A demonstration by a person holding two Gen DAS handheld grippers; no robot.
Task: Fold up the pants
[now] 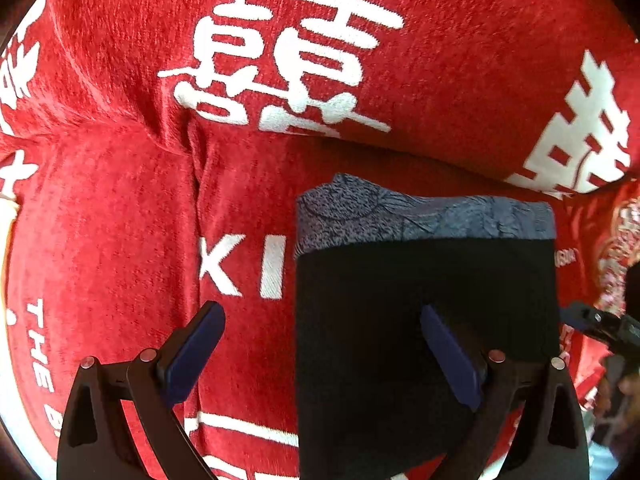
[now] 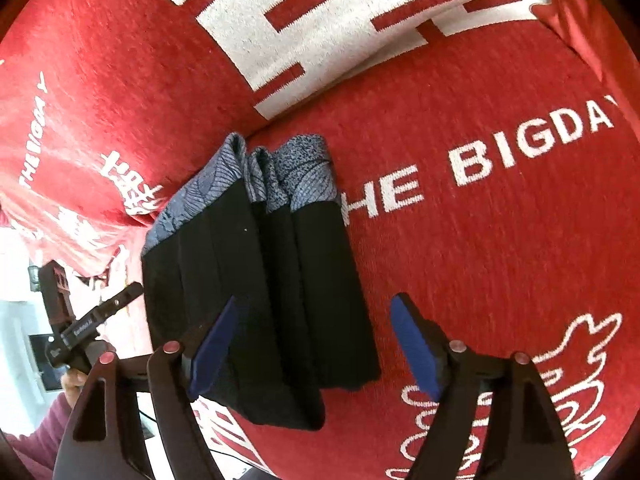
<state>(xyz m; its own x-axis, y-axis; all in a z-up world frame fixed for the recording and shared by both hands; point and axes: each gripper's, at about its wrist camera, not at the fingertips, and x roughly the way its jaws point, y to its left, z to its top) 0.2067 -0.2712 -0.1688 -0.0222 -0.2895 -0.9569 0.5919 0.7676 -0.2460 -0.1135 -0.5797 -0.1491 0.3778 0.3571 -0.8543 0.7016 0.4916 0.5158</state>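
Red cover (image 2: pixel 500 240), right wrist view: white woven lettering is reading "HE BIGDA", first letter hiding behind the folded pants (image 2: pixel 260 280), last letter running out at the frame edge. Far left, small sideways white text is reading "THEBIGDAY". A large white Chinese character is showing in part on the back cushion (image 2: pixel 320 20).

Left wrist view: a white double-happiness character "囍" is sitting on the back cushion (image 1: pixel 280 52), another in part at right. Seat is showing "XI", then the pants (image 1: pixel 424 320) are covering the rest. Sideways at lower left: "THE".

Lettering on the other gripper's body is staying too small to read.
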